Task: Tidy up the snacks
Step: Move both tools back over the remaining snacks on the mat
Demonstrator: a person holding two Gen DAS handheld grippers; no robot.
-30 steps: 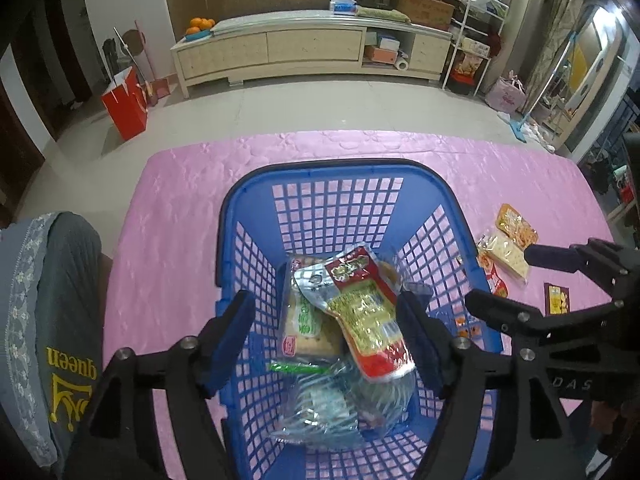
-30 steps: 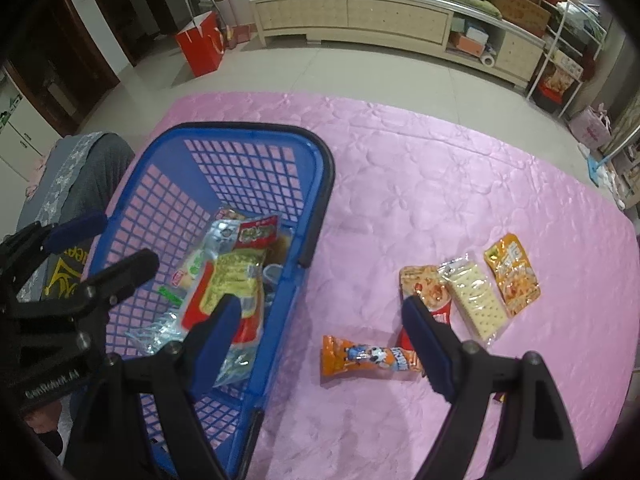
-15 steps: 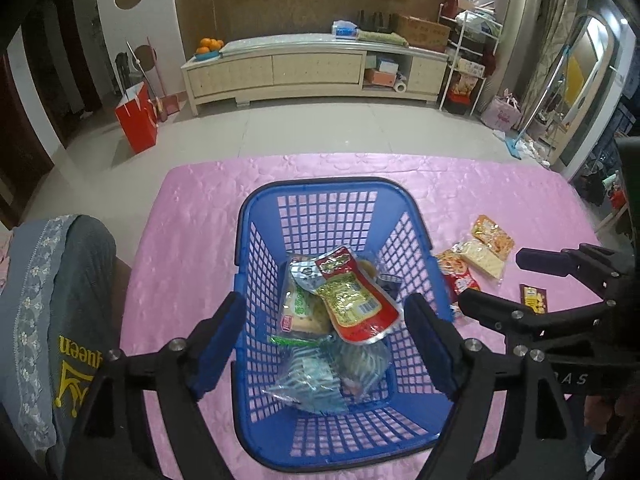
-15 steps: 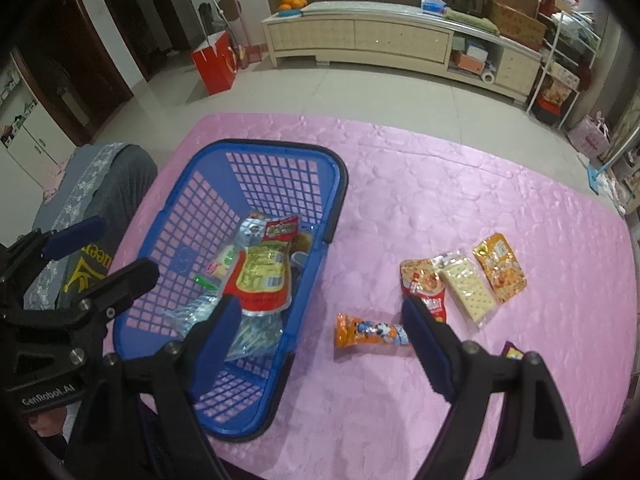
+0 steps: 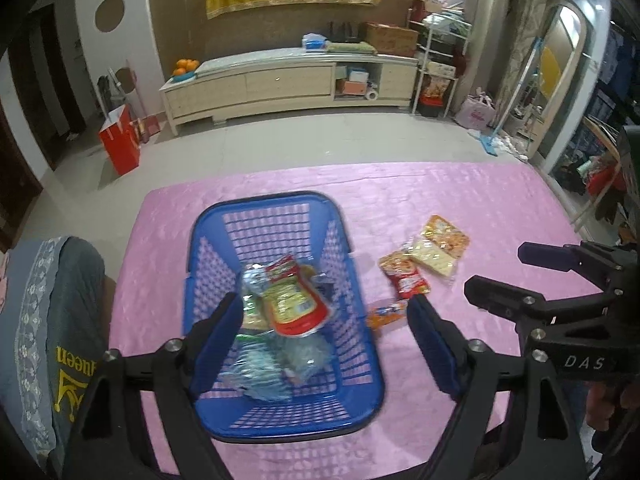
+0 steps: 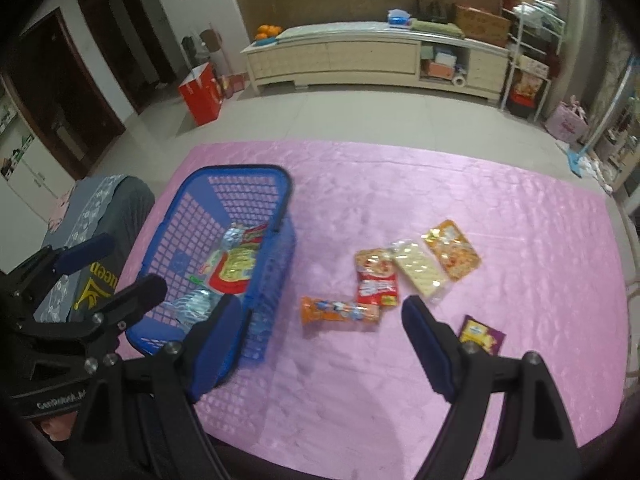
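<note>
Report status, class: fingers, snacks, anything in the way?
Left gripper opening, empty, above the basket. Right gripper open, empty. Five snack packets on the pink cloth, orange packet nearest. Nothing in the way.

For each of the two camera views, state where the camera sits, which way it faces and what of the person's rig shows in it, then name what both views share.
Left wrist view: rides the left gripper, tilted down at the blue plastic mesh basket; its opening jaws hold nothing; the right gripper shows at right.
Right wrist view: rides the right gripper, tilted down at the orange snack packet on the pink tablecloth; jaws open, empty; left gripper at left.
Shared: basket, tablecloth, loose packets, the beige low cabinet.
</note>
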